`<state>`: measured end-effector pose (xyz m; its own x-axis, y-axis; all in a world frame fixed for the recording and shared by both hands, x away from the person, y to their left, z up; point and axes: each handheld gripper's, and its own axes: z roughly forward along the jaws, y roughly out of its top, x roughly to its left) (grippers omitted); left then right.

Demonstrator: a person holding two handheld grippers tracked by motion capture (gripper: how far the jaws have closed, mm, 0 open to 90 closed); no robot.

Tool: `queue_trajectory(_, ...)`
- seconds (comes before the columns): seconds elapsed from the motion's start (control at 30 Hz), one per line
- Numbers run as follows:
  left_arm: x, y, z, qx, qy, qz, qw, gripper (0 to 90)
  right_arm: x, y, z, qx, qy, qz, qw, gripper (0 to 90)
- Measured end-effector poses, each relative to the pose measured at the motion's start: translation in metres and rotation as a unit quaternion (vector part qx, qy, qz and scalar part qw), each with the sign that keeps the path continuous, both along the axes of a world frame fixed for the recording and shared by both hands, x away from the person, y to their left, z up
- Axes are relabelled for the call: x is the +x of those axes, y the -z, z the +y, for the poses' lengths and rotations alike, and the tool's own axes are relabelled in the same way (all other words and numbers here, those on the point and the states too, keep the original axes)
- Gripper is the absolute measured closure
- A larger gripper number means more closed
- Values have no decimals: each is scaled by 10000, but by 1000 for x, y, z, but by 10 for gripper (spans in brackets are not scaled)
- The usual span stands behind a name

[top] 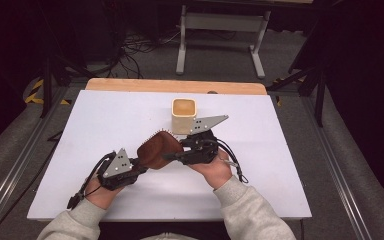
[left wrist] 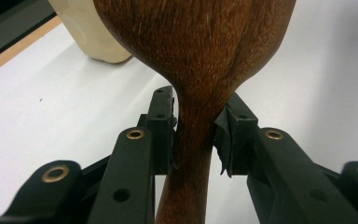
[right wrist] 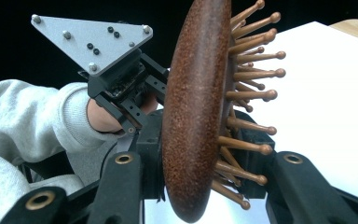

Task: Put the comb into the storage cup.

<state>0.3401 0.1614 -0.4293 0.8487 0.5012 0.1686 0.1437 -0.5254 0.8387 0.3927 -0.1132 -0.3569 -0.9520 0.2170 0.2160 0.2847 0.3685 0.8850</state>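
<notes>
We see a white board (top: 105, 125) laid over a wooden table (top: 175, 85) whose far edge shows as a pale strip. Around it the room is dark, with grey carpet, a white metal stand (top: 222, 22) beyond the far edge and cables (top: 135, 50) on the floor.

A cream square cup (top: 184, 115) stands upright near the middle of the board, toward the far side. Just in front of it, a dark wooden hairbrush (top: 159, 149) is held above the board between the two tools. The left gripper (top: 130, 170) pinches the brush's narrow handle, both jaws pressed against it in the left gripper view. The right gripper (top: 177, 154) clamps the brush's oval head (right wrist: 196, 107), one jaw on the smooth back, the other among the wooden bristles (right wrist: 249, 74).

Wide bare board lies to the left, right and near side of the hands; the cup stands close behind the right gripper.

The handle's end is cut off at the bottom of the left gripper view, and the cup's inside is too dim for us to read.
</notes>
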Motion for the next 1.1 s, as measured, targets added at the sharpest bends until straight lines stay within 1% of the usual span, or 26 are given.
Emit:
queue_trajectory(0.07, 0, -1, 1, -41, -10, -21, 10000, 694, 0, -2, 0, -17, -16, -39, 10000, 608)
queue_trajectory(0.17, 0, -2, 3, -134, -12, -48, 9999, 626, -1, -5, 1, -67, 10, -109, 9999, 608)
queue_trajectory(0.2, 0, -3, 5, -169, -35, -71, 9998, 589, -1, -6, 0, -85, 30, -141, 9999, 608)
queue_trajectory(0.23, 1, -3, 6, -222, -35, -63, 9997, 523, 0, -7, 0, -96, 25, -145, 9998, 609)
queue_trajectory(0.27, 2, -4, 7, -314, -12, -9, 9995, 466, 0, -9, -1, -98, 32, -158, 9998, 608)
queue_trajectory(0.3, 2, -4, 7, -314, -12, -9, 9995, 426, 0, -9, -1, -98, 32, -158, 9998, 608)
queue_trajectory(0.33, 3, -4, 11, -444, -33, -1, 9990, 362, 0, -14, -2, -127, 52, -218, 9997, 608)
queue_trajectory(0.37, 4, -4, 13, -512, -40, 1, 9987, 306, -1, -16, -2, -143, 70, -241, 9996, 608)
queue_trajectory(0.4, 4, -4, 13, -512, -40, 1, 9987, 262, -1, -19, -3, -162, 85, -279, 9994, 607)
queue_trajectory(0.43, 6, -5, 18, -664, -20, 76, 9978, 238, 0, -22, -4, -179, 96, -308, 9993, 608)
queue_trajectory(0.47, 7, -5, 20, -753, -28, 107, 9971, 205, 0, -25, -5, -202, 108, -343, 9991, 607)
queue_trajectory(0.53, 9, -6, 25, -892, -28, 200, 9958, 133, 0, -31, -6, -248, 131, -404, 9988, 607)
queue_trajectory(0.57, 10, -6, 28, -935, -43, 195, 9954, 110, 0, -35, -6, -269, 136, -422, 9987, 607)
queue_trajectory(0.63, 11, -6, 33, -1006, -85, 176, 9947, 78, 0, -42, -8, -299, 169, -463, 9983, 607)
queue_trajectory(0.73, 12, -6, 39, -1156, -133, 206, 9930, 45, 1, -51, -10, -343, 213, -544, 9977, 606)
queue_trajectory(0.8, 11, -5, 43, -1191, -170, 179, 9926, 38, 3, -57, -12, -345, 258, -555, 9975, 606)
queue_trajectory(0.83, 11, -5, 43, -1191, -170, 179, 9926, 35, 3, -57, -12, -345, 258, -555, 9975, 606)
queue_trajectory(0.87, 11, -4, 46, -1187, -190, 162, 9926, 35, 3, -60, -14, -357, 277, -586, 9973, 606)
queue_trajectory(0.93, 11, -3, 52, -1242, -242, 189, 9918, 32, 5, -70, -17, -387, 363, -684, 9962, 606)
queue_trajectory(1.0, 11, -3, 53, -1276, -270, 162, 9913, 30, 6, -73, -18, -391, 379, -699, 9961, 606)
queue_trajectory(1.03, 11, -2, 56, -1296, -301, 150, 9910, 29, 8, -78, -21, -414, 438, -750, 9954, 606)
queue_trajectory(1.1, 11, -2, 59, -1323, -328, 125, 9906, 29, 9, -84, -23, -420, 479, -792, 9948, 606)
